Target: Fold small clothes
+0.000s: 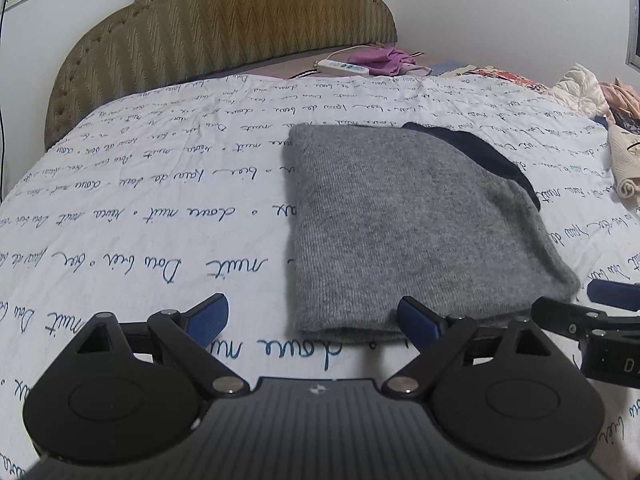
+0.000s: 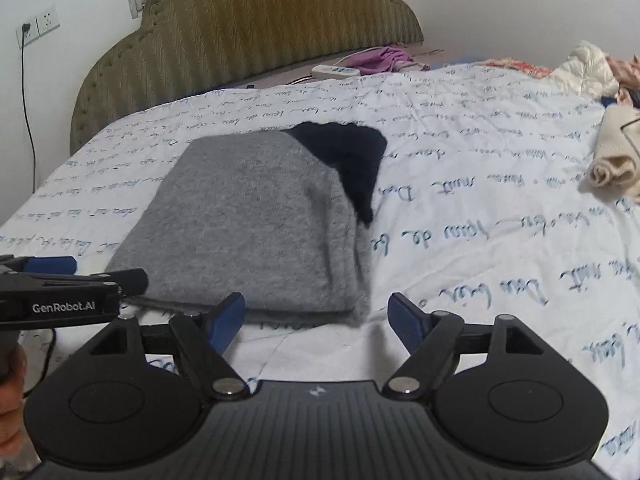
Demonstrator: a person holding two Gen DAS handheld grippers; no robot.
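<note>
A grey knit garment (image 1: 408, 216) lies folded flat on the bed, with a dark navy part (image 1: 484, 156) sticking out at its far right. It also shows in the right wrist view (image 2: 256, 216), navy part (image 2: 352, 160) at the far right. My left gripper (image 1: 312, 316) is open and empty just before the garment's near left corner. My right gripper (image 2: 318, 316) is open and empty before the near right corner. Each gripper shows at the edge of the other's view.
The bed has a white quilt (image 1: 140, 200) with blue script and an olive headboard (image 1: 224, 20). A power strip (image 1: 342, 67) and purple cloth (image 1: 380, 60) lie at the head. Cream and pink clothes (image 2: 612, 156) are piled at the right.
</note>
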